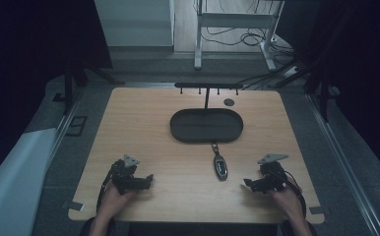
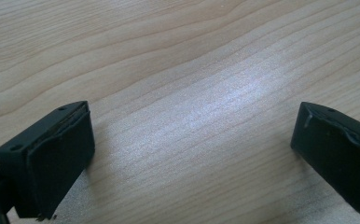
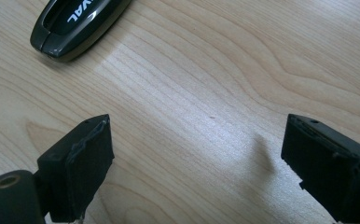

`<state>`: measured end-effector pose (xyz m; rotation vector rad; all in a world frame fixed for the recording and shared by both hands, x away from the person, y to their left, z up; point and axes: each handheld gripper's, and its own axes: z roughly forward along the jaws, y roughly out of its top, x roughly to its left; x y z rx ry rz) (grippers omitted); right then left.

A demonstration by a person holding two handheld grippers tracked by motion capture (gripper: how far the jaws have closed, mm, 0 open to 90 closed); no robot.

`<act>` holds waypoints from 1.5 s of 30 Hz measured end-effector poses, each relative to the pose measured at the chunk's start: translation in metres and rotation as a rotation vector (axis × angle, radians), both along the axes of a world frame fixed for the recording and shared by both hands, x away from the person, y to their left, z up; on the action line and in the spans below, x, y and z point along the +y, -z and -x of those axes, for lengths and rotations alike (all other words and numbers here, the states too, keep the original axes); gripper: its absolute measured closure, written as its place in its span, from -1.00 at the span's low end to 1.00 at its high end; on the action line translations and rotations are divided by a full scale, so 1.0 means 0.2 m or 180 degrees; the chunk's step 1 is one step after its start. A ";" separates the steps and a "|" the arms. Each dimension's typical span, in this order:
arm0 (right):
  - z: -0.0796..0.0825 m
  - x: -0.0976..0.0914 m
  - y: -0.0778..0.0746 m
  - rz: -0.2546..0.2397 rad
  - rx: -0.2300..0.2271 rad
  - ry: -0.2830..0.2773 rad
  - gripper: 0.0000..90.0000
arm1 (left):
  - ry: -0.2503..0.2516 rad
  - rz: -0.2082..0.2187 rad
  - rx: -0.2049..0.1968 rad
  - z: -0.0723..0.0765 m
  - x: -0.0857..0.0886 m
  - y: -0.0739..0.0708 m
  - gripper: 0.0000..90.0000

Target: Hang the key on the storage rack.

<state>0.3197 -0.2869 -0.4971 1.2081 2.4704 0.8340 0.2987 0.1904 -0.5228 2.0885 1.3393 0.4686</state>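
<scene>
A dark, glossy oval key fob (image 1: 220, 166) lies flat on the wooden table (image 1: 143, 128). It rests lengthwise just in front of the black tray (image 1: 206, 126). White lettering marks its top face.

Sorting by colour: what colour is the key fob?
Dark grey-black key fob with white lettering, clearest in the right gripper view.

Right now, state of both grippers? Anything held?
Left gripper: open, nothing between the jaws, just bare table.
Right gripper: open, holding nothing; the key fob lies apart from it.
</scene>
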 end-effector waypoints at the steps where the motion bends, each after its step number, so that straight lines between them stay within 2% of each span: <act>1: 0.00 0.00 0.00 0.0001 0.0005 0.0001 -0.81 | 0.0000 0.0000 0.0000 0.00 0.00 0.00 -1.00; 7: -0.01 0.02 -0.01 -0.0004 0.0070 0.0018 -0.82 | -0.0001 0.0000 -0.0001 0.00 0.00 0.00 -1.00; 17: -0.03 0.05 -0.01 0.0076 0.0135 -0.0034 -0.83 | -0.0001 0.0000 -0.0001 0.00 0.00 0.00 -1.00; 38: -0.10 0.17 -0.07 0.0278 0.0292 -0.0253 -0.82 | -0.0002 0.0002 -0.0001 0.00 0.00 0.00 -1.00; 45: -0.13 0.20 -0.09 0.0344 0.0387 -0.0292 -0.82 | -0.0001 0.0002 -0.0001 0.00 0.00 0.00 -1.00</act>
